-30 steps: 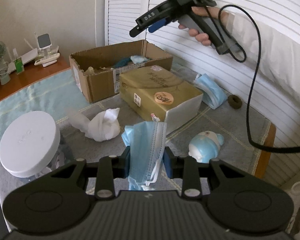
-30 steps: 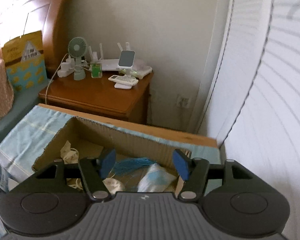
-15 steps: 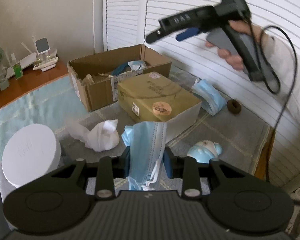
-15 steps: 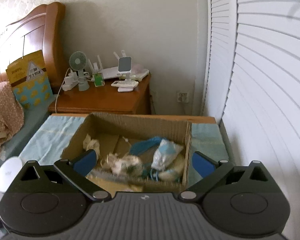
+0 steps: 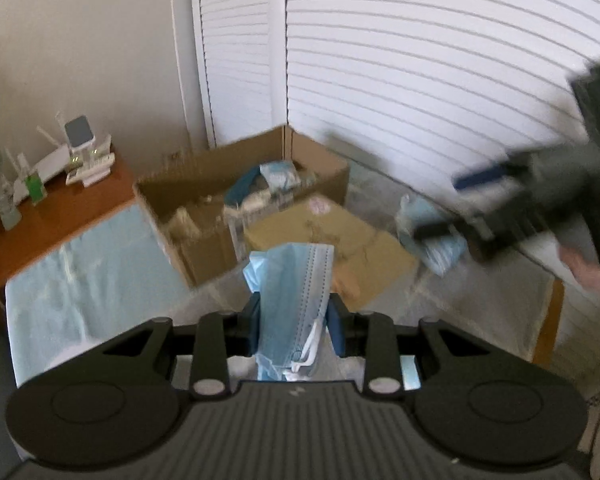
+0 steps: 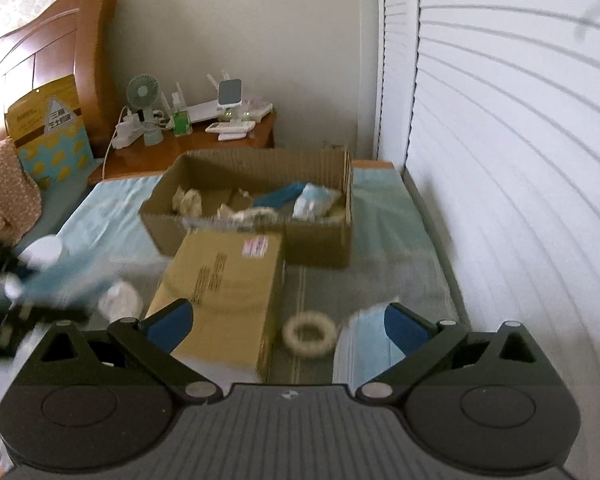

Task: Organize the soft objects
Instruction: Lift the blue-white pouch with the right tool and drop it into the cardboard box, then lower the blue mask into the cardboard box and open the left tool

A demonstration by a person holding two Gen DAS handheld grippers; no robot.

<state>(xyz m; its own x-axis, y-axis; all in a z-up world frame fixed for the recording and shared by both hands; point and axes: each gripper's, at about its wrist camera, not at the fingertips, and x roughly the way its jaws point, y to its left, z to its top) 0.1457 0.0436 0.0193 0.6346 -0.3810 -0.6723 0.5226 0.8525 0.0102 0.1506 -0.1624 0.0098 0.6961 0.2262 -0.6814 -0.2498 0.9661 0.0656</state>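
Note:
My left gripper (image 5: 294, 326) is shut on a stack of blue face masks (image 5: 294, 288) and holds it in the air, short of the open cardboard box (image 5: 204, 216). That box (image 6: 320, 236) holds several soft items. My right gripper (image 6: 288, 324) is open and empty, above the closed tan box (image 6: 224, 284), a cream ring (image 6: 310, 334) and a pile of blue masks (image 6: 364, 344). In the left wrist view the right gripper (image 5: 452, 208) is blurred at the right, over the blue mask pile (image 5: 432, 240).
A closed tan box (image 5: 340, 240) lies in front of the open one. A crumpled white cloth (image 6: 120, 300) lies left of it. A wooden nightstand (image 6: 204, 148) with a fan and gadgets stands behind. White louvred doors (image 6: 500, 160) run along the right.
My left gripper has risen and moved forward toward the open box with the masks. My right gripper has pulled back from over the box, dropped lower and opened wider.

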